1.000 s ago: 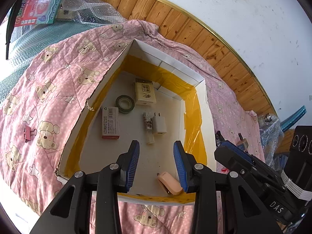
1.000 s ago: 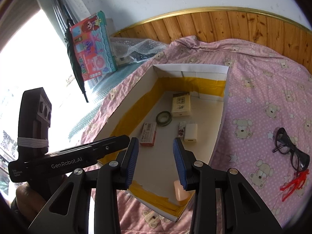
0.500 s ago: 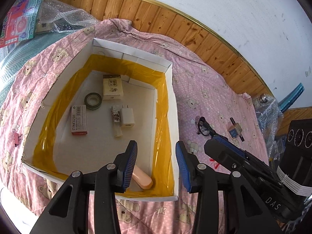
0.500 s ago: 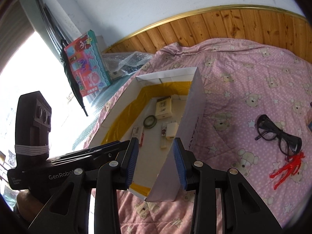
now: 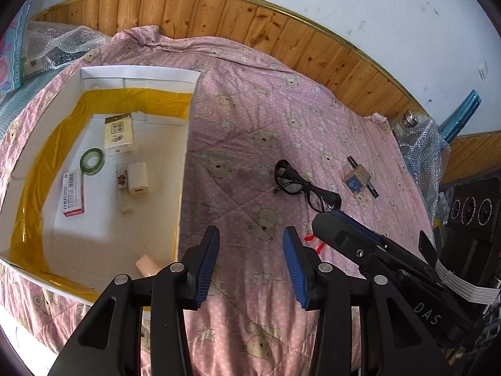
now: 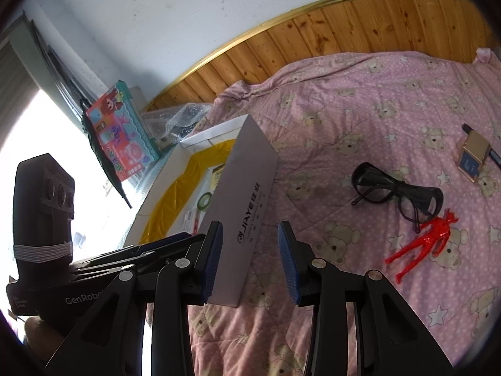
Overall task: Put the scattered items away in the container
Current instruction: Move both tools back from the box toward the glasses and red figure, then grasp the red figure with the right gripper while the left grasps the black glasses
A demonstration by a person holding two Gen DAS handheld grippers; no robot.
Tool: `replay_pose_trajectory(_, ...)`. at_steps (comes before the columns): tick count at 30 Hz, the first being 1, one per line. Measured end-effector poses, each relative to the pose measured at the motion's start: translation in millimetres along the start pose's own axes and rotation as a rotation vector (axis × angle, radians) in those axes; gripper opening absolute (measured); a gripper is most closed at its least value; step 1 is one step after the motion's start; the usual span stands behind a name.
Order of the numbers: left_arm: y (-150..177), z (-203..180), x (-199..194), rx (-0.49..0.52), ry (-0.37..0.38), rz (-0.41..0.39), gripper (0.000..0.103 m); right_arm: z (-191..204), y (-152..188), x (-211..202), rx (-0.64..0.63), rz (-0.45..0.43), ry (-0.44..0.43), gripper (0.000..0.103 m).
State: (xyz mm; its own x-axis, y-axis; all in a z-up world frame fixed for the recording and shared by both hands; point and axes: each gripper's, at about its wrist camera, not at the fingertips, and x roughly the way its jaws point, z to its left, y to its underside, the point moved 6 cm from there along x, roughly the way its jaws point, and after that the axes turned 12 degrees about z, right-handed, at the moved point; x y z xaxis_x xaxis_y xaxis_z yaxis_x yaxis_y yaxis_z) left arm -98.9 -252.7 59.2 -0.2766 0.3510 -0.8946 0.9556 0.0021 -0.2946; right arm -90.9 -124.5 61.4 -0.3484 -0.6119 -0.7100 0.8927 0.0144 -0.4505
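A white cardboard box [image 5: 186,169] lined with yellow tape lies on the pink bear quilt and holds several small items, among them a tape roll [image 5: 91,159] and a white charger [image 5: 138,177]. On the quilt to its right lie black glasses [image 5: 305,188] [image 6: 397,192], a red plastic figure [image 6: 421,246] and a small gold and blue gadget [image 5: 357,181] [image 6: 472,156]. My left gripper [image 5: 250,260] hovers open over the quilt just right of the box. My right gripper [image 6: 250,260] is open beside the box's outer wall [image 6: 247,219], left of the glasses.
Wooden panelling [image 5: 281,40] borders the far side of the bed. Bubble wrap [image 5: 56,44] and a colourful toy box [image 6: 123,138] lie beyond the container at left. More bubble wrap [image 5: 419,144] sits at the right edge.
Both grippers have swung to the right, away from above the box's inside and toward the quilt where the glasses, figure and gadget lie. Both stay open.
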Motion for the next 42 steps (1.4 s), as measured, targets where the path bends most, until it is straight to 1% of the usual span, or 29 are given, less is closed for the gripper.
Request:
replay_pose_trajectory(6,0,-30,24,0.039,-0.010,0.038,0.047,-40,7,-13,0.067,-0.009,0.003,0.039)
replay_pose_trajectory(11,0,-54,48,0.074,-0.016,0.085,0.049,-76,10,-20,0.127,-0.016,0.014,0.039)
replay_pose_trajectory(13,-1,-63,59,0.088,-0.019,0.102,0.053,-91,11,-23,0.153,-0.018,0.021,0.039)
replay_pose_trajectory(23,-9,-100,114,0.137,-0.020,0.198,0.053,-160,12,-26,0.262,-0.009,0.053,0.041)
replay_pose_trajectory(26,-13,-105,129,0.141,-0.032,0.216,0.053,-174,13,-21,0.282,0.005,0.061,0.041)
replay_pose_trajectory(28,-19,-102,137,0.117,-0.045,0.217,0.053,-183,13,-17,0.295,0.015,0.066,0.041)
replay_pose_trajectory(31,-32,-93,149,0.065,-0.043,0.223,0.053,-193,17,-8,0.316,0.035,0.070,0.041)
replay_pose_trajectory(38,-59,-87,186,-0.095,0.082,0.276,0.055,-209,20,15,0.346,0.087,0.089,0.041)
replay_pose_trajectory(42,-74,-86,202,-0.167,0.126,0.282,0.055,-213,19,27,0.349,0.106,0.086,0.041)
